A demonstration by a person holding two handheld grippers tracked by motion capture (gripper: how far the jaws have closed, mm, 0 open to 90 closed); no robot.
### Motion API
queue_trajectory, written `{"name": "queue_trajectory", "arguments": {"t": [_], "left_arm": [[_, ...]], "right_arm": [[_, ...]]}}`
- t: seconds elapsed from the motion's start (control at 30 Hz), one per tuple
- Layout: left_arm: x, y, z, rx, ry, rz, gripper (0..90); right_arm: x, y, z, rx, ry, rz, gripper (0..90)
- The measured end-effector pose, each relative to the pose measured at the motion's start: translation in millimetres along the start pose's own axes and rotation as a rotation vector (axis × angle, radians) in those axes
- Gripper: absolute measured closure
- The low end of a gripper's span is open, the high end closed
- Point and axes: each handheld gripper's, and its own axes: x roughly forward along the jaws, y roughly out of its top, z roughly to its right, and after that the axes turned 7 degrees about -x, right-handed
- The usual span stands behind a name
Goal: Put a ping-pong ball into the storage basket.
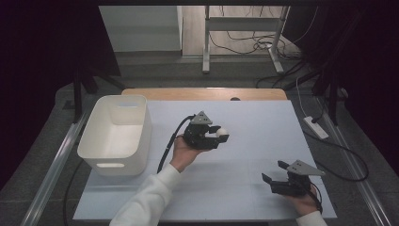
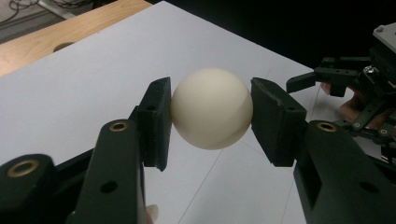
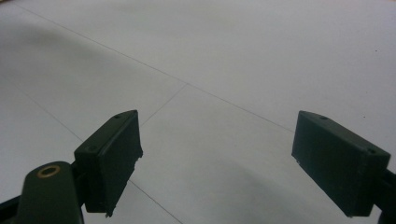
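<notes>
The left gripper (image 1: pixel 221 136) clamps a plain white ball (image 2: pixel 211 108) with no legible writing; the right gripper (image 1: pixel 277 172), at five o'clock, gapes.

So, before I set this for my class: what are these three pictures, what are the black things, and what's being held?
A person sits at a table holding a hand-operated gripper in each hand. One picture looks down from above; the other two come from cameras riding on each gripper. The left gripper is closed on a cream ball, lifted above the white surface. The right gripper is open with nothing between its jaws, low over the sheet. A white bin stands at the left of the table.
</notes>
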Motion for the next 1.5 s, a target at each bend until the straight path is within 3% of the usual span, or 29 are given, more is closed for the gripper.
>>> {"name": "queue_trajectory", "arguments": {"t": [0.8, 1.5], "left_arm": [[-23.1, -2.1, 2.4, 0.0, 0.004, 0.04, 51.0], [-45.6, -5.6, -6.4, -0.014, 0.036, 0.076, 51.0]], "right_arm": [[-0.2, 0.1, -0.4, -0.001, -0.003, -0.001, 15.7], [-0.1, 0.1, -0.4, -0.002, -0.005, -0.003, 15.7]]}}
